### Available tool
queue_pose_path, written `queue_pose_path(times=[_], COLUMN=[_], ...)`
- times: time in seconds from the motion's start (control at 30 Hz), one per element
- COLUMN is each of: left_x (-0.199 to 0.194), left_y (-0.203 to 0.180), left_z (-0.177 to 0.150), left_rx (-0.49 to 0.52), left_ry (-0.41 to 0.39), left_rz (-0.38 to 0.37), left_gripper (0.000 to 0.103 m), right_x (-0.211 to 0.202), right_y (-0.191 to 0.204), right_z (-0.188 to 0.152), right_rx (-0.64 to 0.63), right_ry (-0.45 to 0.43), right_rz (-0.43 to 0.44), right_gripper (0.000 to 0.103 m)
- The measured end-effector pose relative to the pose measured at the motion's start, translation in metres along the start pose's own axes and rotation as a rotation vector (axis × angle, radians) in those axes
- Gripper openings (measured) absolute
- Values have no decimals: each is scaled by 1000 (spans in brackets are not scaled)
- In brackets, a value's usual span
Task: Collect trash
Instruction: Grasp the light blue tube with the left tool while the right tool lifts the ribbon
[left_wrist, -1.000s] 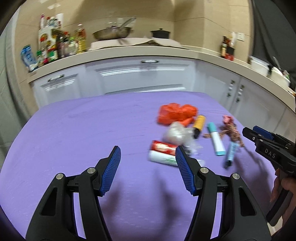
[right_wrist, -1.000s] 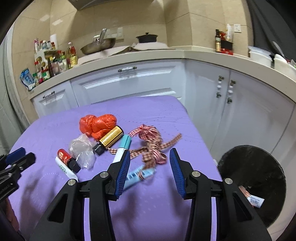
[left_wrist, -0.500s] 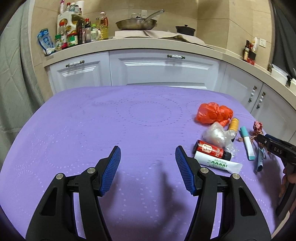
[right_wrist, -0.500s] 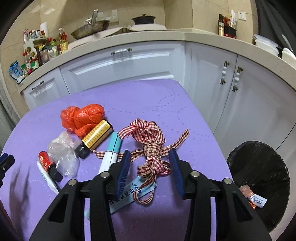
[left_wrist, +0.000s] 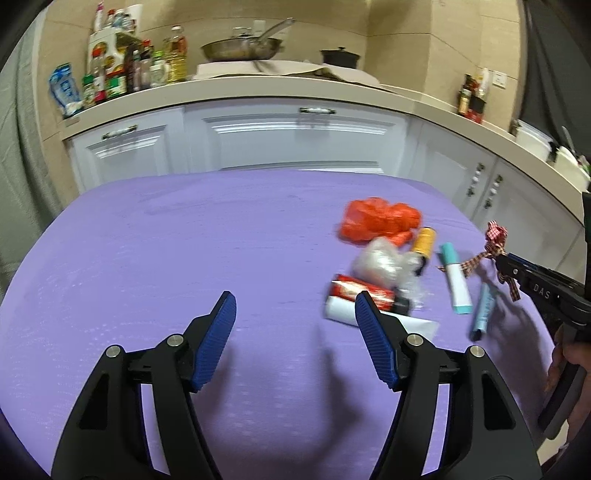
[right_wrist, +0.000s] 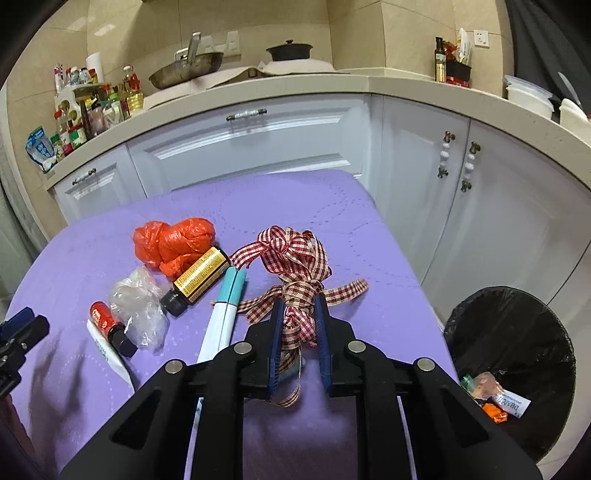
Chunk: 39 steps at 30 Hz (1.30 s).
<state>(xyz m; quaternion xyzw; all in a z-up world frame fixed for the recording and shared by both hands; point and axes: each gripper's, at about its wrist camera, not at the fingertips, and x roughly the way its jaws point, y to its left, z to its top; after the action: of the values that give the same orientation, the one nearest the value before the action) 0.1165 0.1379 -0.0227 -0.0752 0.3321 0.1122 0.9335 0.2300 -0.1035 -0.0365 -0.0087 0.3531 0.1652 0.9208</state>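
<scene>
The desk (right_wrist: 325, 199) carries a purple cloth with a stitched dot pattern. Behind it a run of white cabinets (right_wrist: 258, 144) under a beige counter (right_wrist: 258, 92) turns a corner along beige tiled walls.

On the counter, from left: a cluster of bottles and jars (right_wrist: 92, 107), a steel pan (right_wrist: 184, 72), a black lidded pot (right_wrist: 290, 50), then white tubs (right_wrist: 528, 98) at far right.

The left gripper (left_wrist: 293, 317) hangs over bare cloth with its jaws opening, wide apart, nothing between them.

The trash lies on the right part of the desk: a white tube (right_wrist: 107, 354), a small red bottle (right_wrist: 109, 325), a crumpled clear bag (right_wrist: 138, 306), an orange plastic bag (right_wrist: 173, 243), an amber bottle (right_wrist: 195, 280) with a black cap, a teal and white marker (right_wrist: 223, 314), and a red checked ribbon (right_wrist: 295, 258).

The right gripper (right_wrist: 299, 325) has narrow, closing jaws, with the knotted part of the ribbon between the 2 blue pads, which touch it on both sides.

Off the desk's right edge, on the floor, stands a black-lined bin (right_wrist: 517, 332) with a few wrappers in it
</scene>
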Motion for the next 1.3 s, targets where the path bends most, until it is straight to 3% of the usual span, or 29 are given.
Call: queue_pose_path(times=[0.43, 0.8, 0.87, 1.0, 1.1, 1.17, 1.3], left_x=[11, 36, 42, 52, 56, 58, 58], left_y=[-96, -144, -149, -157, -160, -161, -163], left_z=[-10, -14, -15, -18, -19, -20, -23], left_rx=[149, 243, 252, 278, 289, 297, 316], left_ry=[39, 90, 110, 142, 162, 170, 173], left_rz=[-180, -233, -238, -245, -252, -256, -262], left_gripper=[65, 64, 55, 48, 36, 20, 10], right_x=[-48, -67, -67, -68, -68, -68, -67], right_y=[-52, -81, -84, -89, -91, -92, -93], right_z=[-27, -48, -50, -54, -55, -55, -55], right_rx=[78, 128, 136, 148, 154, 155, 160], right_ry=[-54, -60, -61, -60, -62, -63, -62], right_rz=[-39, -39, -38, -32, -28, -28, -27], right_gripper=[18, 17, 17, 18, 18, 18, 17])
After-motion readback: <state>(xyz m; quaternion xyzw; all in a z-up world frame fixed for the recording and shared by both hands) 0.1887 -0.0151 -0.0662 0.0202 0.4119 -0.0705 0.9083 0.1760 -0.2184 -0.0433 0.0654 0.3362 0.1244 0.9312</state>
